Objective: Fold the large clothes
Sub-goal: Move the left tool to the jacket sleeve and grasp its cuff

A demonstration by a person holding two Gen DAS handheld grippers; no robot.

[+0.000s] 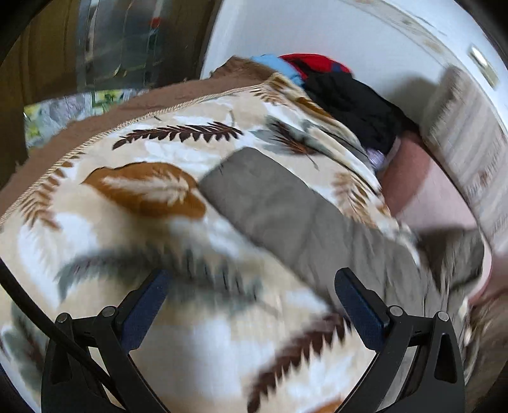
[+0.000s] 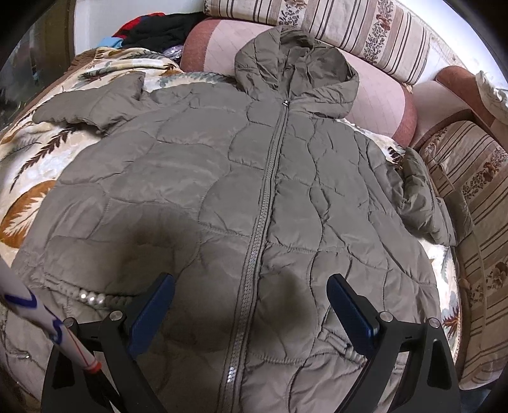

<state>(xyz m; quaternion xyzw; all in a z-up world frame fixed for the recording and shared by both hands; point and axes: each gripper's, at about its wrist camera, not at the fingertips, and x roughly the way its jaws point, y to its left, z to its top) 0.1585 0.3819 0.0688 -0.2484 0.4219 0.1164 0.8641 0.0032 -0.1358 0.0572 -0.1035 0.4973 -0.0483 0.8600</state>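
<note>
Currently both grippers, left gripper (image 1: 252, 305) and right gripper (image 2: 250, 305), stand wide and empty; grasp the grey-olive quilted hooded jacket's (image 2: 222, 178) sleeve (image 1: 285, 216) cuff first.

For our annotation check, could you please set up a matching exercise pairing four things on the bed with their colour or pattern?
Things:
1. quilted jacket
2. blanket
3. bolster
4. long cushion

Descriptions:
A. striped, with flower bands
B. olive grey, zipped shut
C. pink
D. cream, with a feather print

Pairs: 1-B, 2-D, 3-C, 4-A
</note>
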